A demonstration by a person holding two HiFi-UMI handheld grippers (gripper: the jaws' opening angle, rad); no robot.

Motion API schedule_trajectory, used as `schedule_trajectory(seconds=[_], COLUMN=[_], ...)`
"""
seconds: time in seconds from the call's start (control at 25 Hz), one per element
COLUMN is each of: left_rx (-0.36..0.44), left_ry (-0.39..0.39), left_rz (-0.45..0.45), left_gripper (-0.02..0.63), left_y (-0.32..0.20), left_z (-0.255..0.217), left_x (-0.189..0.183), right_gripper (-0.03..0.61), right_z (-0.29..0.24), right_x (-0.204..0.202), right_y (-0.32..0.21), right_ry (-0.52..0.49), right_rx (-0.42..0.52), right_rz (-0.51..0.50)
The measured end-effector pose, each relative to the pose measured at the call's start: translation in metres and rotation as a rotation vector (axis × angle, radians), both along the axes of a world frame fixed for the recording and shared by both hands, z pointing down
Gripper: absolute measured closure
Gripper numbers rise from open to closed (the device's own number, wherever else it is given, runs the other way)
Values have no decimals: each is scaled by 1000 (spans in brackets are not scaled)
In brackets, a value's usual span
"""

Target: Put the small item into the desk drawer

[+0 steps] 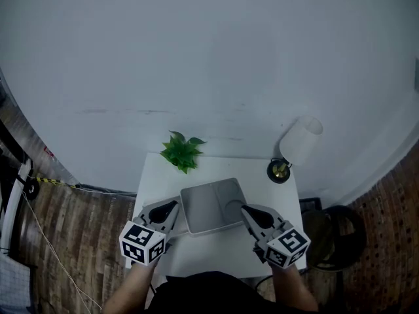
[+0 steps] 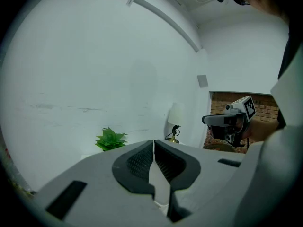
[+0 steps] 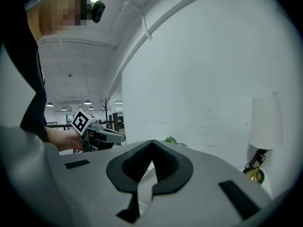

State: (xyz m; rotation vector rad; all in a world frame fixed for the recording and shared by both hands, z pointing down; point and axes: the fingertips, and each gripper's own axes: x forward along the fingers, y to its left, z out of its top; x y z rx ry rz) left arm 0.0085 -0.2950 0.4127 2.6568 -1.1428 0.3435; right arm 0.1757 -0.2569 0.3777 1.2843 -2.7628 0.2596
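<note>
A small white desk (image 1: 216,250) stands against a white wall, and a flat grey tray-like slab (image 1: 211,205) lies in its middle. I see no small item and no drawer front. My left gripper (image 1: 171,209) hovers over the desk's left front, by the slab's left edge. Its jaws (image 2: 154,143) meet at the tips with nothing between them. My right gripper (image 1: 247,210) hovers at the slab's right edge, and its jaws (image 3: 151,143) are shut and empty too. Each gripper shows in the other's view: the right one (image 2: 227,122) and the left one (image 3: 94,131), both held level above the desk.
A green potted plant (image 1: 182,150) (image 2: 110,139) stands at the desk's back left. A lamp (image 1: 298,142) (image 3: 262,126) with a white shade stands at the back right. Wood floor surrounds the desk, with cables at the left and a dark round stool (image 1: 330,231) at the right.
</note>
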Motion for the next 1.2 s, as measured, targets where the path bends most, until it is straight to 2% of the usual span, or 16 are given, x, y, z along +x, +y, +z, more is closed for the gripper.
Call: schedule_trajectory(seconds=[0.24, 0.44, 0.64, 0.84, 1.0, 1.12, 1.2], left_rx=[30, 75, 77, 71, 62, 82, 77], left_ry=[22, -19, -9, 2, 62, 43, 56], left_rz=[-9, -60, -99, -108, -110, -108, -111], left_gripper=[595, 595, 595, 595, 595, 595, 595], left_y=[-2, -1, 2, 1, -5, -15, -19], left_z=[-20, -29, -29, -27, -34, -34, -34], left_x=[-6, -20, -34, -38, -36, -34, -36], right_gripper=[575, 575, 575, 575, 575, 575, 575], right_z=[-21, -36, -45, -41, -35, -37, -42], right_x=[3, 2, 10, 9, 4, -4, -12], right_y=[2, 8, 6, 8, 5, -2, -3], right_ry=[-51, -43, -35, -19, -14, -14, 1], right_rx=[66, 124, 161, 166, 155, 169, 187], right_rz=[0, 3, 53, 65, 62, 62, 60])
